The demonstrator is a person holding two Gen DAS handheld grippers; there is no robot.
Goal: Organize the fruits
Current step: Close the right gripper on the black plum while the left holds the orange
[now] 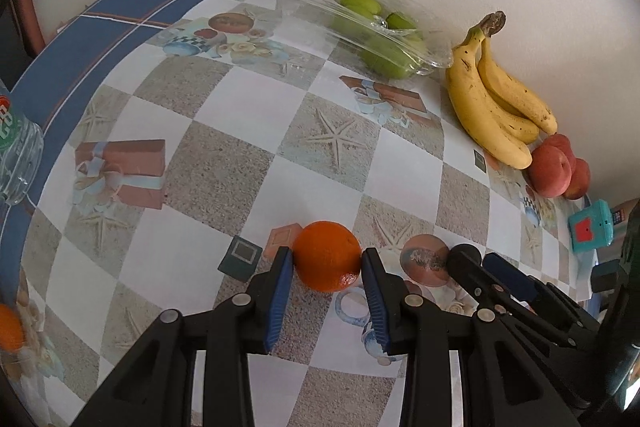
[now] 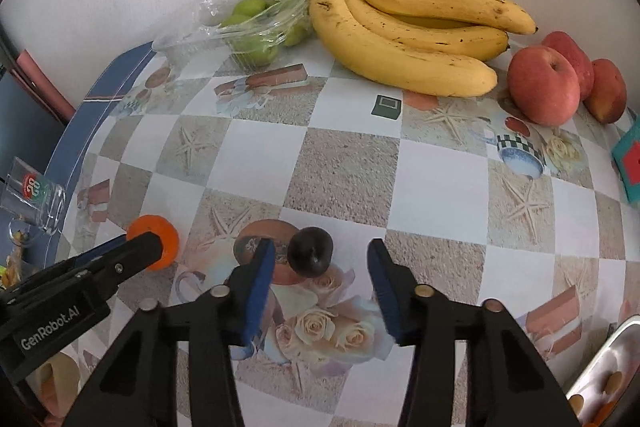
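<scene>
Worktop [image 2: 344,163] holds sorted groups far ahead of both jaws: bananas [image 2: 404,27], red apples [image 2: 544,91], bagged green fruit [image 2: 252,27]. Left gripper [image 1: 327,259]: jaws pinching the orange [image 1: 326,255], blue pads on both flanks. Right gripper [image 2: 320,263]: jaws spread, dark plum [image 2: 310,255] between them, nearer the left pad, right pad clear. Step: grabbing both loose fruits. Next: right needs to centre and squeeze gently; plum's small and could roll.

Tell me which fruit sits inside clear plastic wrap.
The green pears by the wall, left of the bananas; bananas, apples, orange and plum lie bare.
</scene>
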